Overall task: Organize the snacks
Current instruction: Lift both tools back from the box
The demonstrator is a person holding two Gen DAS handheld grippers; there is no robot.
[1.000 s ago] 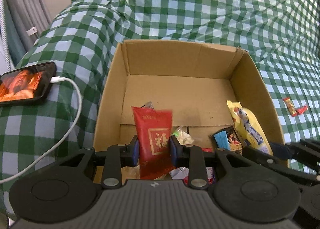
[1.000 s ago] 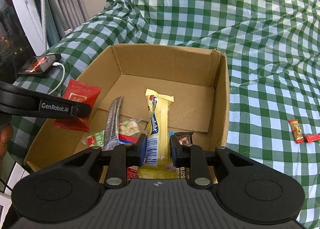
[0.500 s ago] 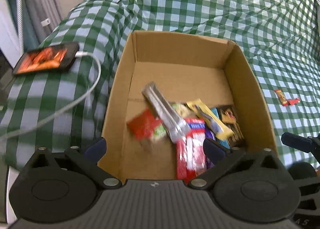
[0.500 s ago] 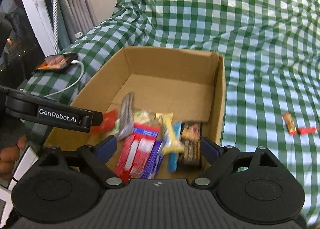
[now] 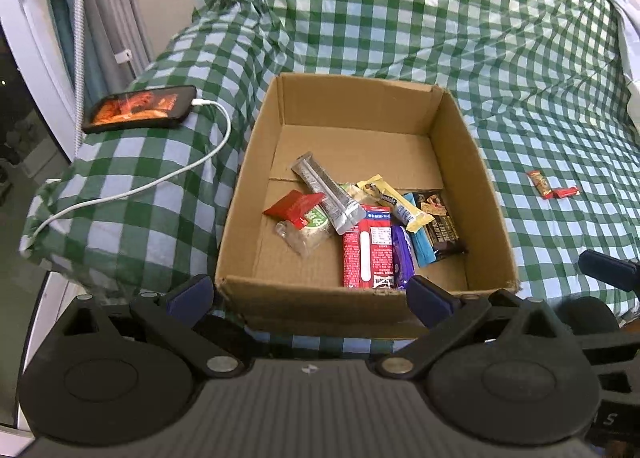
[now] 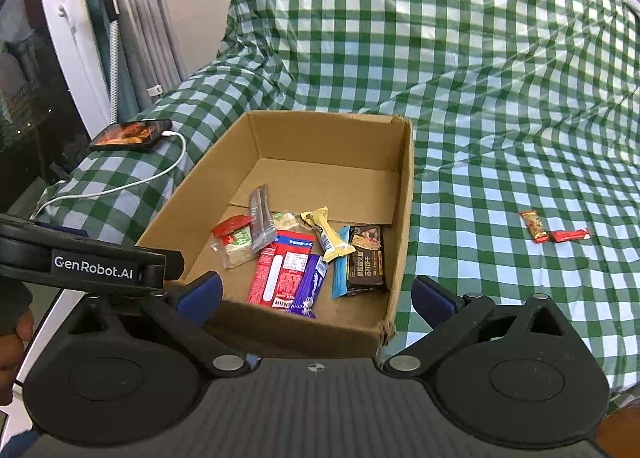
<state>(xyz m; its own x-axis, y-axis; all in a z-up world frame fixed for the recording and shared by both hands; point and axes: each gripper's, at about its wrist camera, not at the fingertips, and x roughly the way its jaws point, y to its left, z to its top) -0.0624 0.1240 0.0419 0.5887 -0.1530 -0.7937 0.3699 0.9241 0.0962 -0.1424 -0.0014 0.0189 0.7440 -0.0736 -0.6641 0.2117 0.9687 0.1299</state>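
Note:
An open cardboard box (image 5: pixel 352 105) stands on the green checked cloth and holds several snacks. Among them are a red packet (image 5: pixel 294 206), a silver packet (image 5: pixel 326 193), a yellow bar (image 5: pixel 394 201), a red carton (image 5: pixel 368 252) and a dark chocolate packet (image 5: pixel 438 223). My left gripper (image 5: pixel 310 294) hangs open over the box's near wall, holding nothing. My right gripper (image 6: pixel 316 294) is above the same box (image 6: pixel 320 133); its jaws are opening and grip nothing. Two small red candies (image 6: pixel 534 225) (image 6: pixel 570 235) lie on the cloth to the right of the box.
A lit phone (image 5: pixel 140 107) with a white cable (image 5: pixel 160 181) lies on the cloth left of the box. Curtains and a white frame (image 6: pixel 80 57) stand at the far left. The left gripper's body (image 6: pixel 92 262) and a hand (image 6: pixel 12 338) show in the right wrist view.
Both grippers opened and dropped their snacks: the red packet and the yellow bar now lie in the box. Both have pulled back and up from the box.

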